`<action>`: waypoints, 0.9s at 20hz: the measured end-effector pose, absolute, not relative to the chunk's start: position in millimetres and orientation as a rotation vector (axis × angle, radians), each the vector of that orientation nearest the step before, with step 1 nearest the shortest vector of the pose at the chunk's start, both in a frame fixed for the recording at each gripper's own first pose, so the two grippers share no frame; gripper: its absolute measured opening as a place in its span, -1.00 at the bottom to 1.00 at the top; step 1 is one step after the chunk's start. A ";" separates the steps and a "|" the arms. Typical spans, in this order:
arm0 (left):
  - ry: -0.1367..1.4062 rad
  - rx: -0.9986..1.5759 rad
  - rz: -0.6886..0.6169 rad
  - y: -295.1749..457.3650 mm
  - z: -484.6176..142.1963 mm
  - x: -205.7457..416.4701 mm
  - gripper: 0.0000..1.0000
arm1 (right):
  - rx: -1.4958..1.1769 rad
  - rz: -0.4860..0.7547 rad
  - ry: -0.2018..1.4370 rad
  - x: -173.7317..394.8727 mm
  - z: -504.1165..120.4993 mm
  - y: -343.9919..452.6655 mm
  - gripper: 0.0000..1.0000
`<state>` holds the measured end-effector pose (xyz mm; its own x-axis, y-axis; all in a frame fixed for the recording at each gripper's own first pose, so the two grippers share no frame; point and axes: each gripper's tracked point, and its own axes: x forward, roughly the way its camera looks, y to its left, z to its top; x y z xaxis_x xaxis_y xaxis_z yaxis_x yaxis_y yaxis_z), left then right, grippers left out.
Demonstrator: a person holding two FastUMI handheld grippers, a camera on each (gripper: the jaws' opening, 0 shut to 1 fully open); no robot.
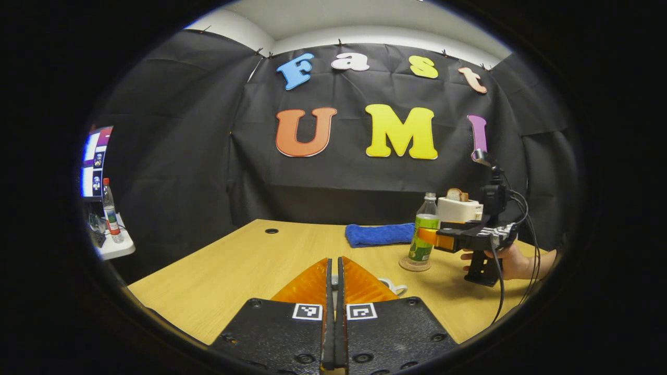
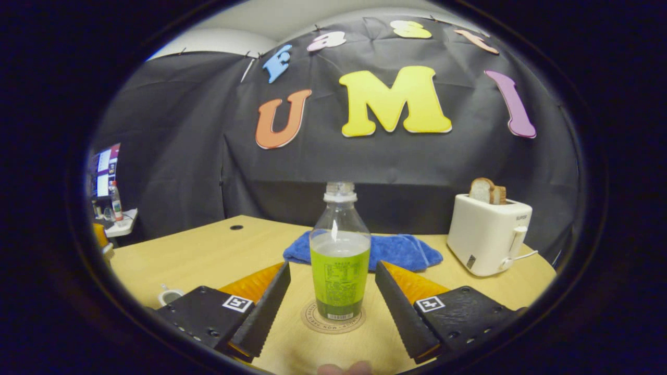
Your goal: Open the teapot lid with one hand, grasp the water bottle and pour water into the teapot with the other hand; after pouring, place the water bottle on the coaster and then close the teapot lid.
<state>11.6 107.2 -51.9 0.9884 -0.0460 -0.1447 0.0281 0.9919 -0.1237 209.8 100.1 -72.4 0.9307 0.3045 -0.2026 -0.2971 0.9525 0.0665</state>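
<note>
- So the bottle point(image 2: 340, 260) is standing upright on the coaster point(image 2: 333, 319), toward the table's point(image 2: 208, 255) far right side, just in front of the blue towel point(image 2: 401, 249). It's uncapped and looks roughly two-thirds full.
- Our right gripper point(image 2: 331, 297) has its fingers spread wide either side of the bottle, a clear gap on both sides, touching nothing.
- Our left gripper point(image 1: 334, 276) is closed right up, fingers together with nothing visibly between them. A bit of white peeks out just past the tips, probably the teapot point(image 1: 392, 286), but we can't tell whether the lid is on or off.
- Best guess: either we're about to grab the bottle, or we just parked it. Can't say which.
- If it's the grab, next we squeeze evenly on the label band. Thin plastic, open top, so go gentle.
- Toaster point(image 2: 487, 234) sits at the far right corner, out of the way.
</note>
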 end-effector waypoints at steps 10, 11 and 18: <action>0.177 -0.123 -0.121 53.6 -77.5 61.4 -0.94 | -0.012 0.180 0.089 73.5 -35.3 5.4 0.94; 0.187 -0.113 -0.113 53.7 -84.4 66.8 -0.94 | 0.005 0.170 0.090 65.8 -36.6 0.3 0.94; 0.226 -0.129 -0.098 52.0 -109.0 83.3 -0.94 | 0.044 0.134 0.068 50.4 -35.9 -11.6 0.94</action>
<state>83.3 52.0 -109.0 0.9699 -0.1113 -0.2165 0.0824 0.9870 -0.1384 50.4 -11.6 -35.9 0.9887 0.1348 -0.0649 -0.1318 0.9901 0.0479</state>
